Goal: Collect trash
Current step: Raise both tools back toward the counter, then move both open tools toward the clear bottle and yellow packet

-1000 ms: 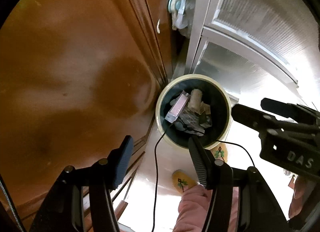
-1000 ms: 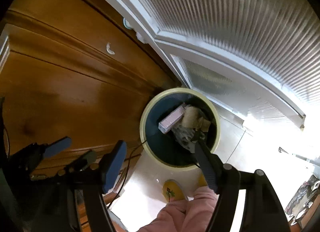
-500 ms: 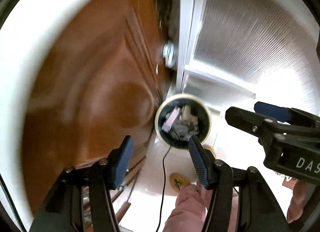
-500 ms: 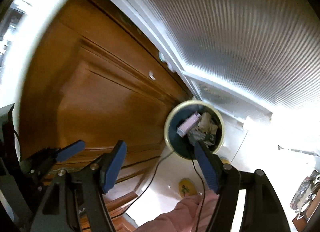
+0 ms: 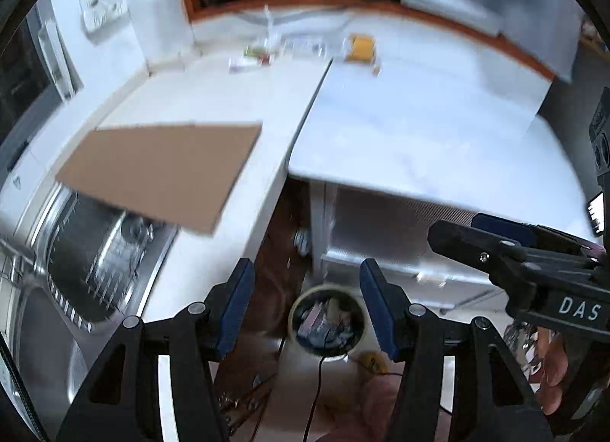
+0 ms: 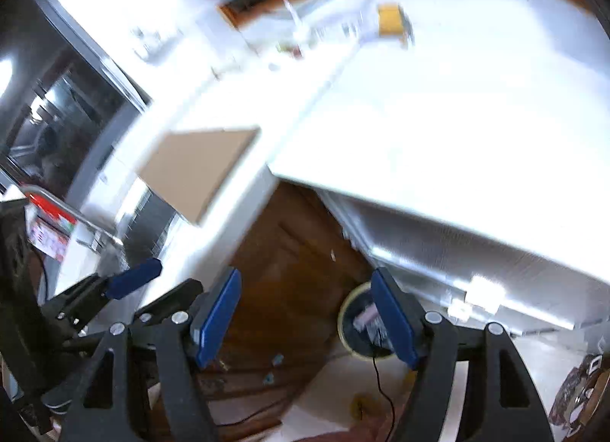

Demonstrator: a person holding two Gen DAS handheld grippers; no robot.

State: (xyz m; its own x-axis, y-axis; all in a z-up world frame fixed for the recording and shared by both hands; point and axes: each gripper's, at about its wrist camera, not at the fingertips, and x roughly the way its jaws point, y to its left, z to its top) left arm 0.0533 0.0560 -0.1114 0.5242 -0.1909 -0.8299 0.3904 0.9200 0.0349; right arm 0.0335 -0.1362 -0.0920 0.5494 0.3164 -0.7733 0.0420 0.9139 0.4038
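Both tongs, left point(image 5: 305, 305) and right point(image 6: 305, 318), gape empty; cardboard point(image 5: 160, 171) on the bench point(image 5: 419, 125) looks light, stiff, probably grabbable by its overhanging edge.

- Two claws of mine: left claw point(image 5: 305, 305), right claw point(image 6: 305, 322).
- One trash bin point(image 5: 293, 318), lower middle of the frame.
- One brown cardboard sheet point(image 5: 160, 171), left of centre.
- One yellow box point(image 5: 362, 47), top of the frame.
- Two white tables point(image 5: 411, 129).

counter point(image 5: 419, 129) mostly bare | cardboard sheet point(image 5: 160, 171) overhangs sink point(image 5: 95, 263)
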